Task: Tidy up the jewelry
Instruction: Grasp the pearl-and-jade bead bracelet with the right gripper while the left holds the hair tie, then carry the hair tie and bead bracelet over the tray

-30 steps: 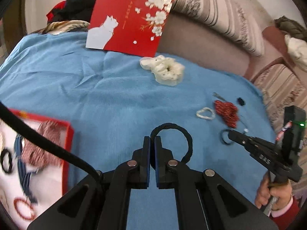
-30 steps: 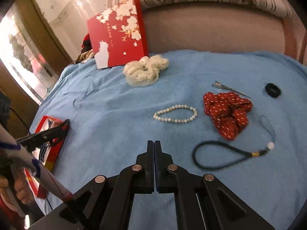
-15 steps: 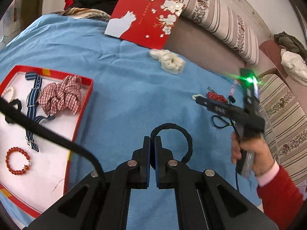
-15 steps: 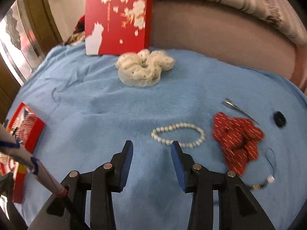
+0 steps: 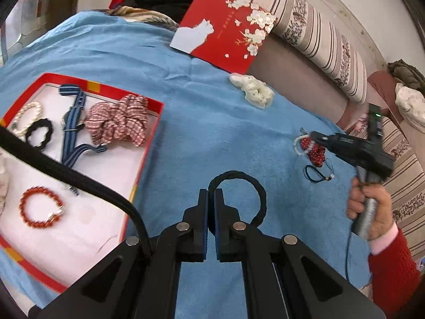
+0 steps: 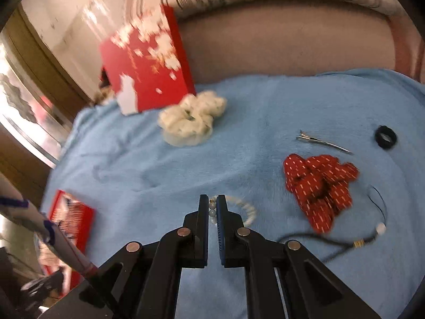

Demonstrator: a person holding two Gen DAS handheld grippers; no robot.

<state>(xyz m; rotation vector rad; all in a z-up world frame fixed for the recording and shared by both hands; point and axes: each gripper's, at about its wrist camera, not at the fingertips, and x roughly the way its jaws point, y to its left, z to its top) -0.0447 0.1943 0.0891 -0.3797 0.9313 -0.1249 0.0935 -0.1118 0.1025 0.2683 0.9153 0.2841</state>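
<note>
Moved since last sec: left gripper (image 5: 211,196) slid across toward the red tray (image 5: 152,130), which is now fully in its view on the left; right gripper (image 6: 212,204) popped open half a sec ago, now clamped back down.
Left fingers: fully closed, pinching a black hair tie (image 5: 252,186); its loop sticks out up and to the right of the tips, over the blue cloth (image 5: 212,122).
Right fingers: closed on the pearl bracelet (image 6: 245,208); a couple beads sit right btwn the tips, rest of the loop curves off to the right, blurry.
Tray contents: checked scrunchie (image 5: 119,122), striped band (image 5: 73,122), small black tie (image 5: 39,133), red bead bracelet (image 5: 39,208), pearl strand (image 5: 25,113) at far left.
Still on cloth: red dotted scrunchie (image 6: 318,186) right of the right gripper, cord w/ bead (image 6: 345,242) near it, metal clip (image 6: 321,143) and black ring (image 6: 385,137) farther back, white scrunchie (image 6: 191,122) far left by the red card (image 6: 148,66).
</note>
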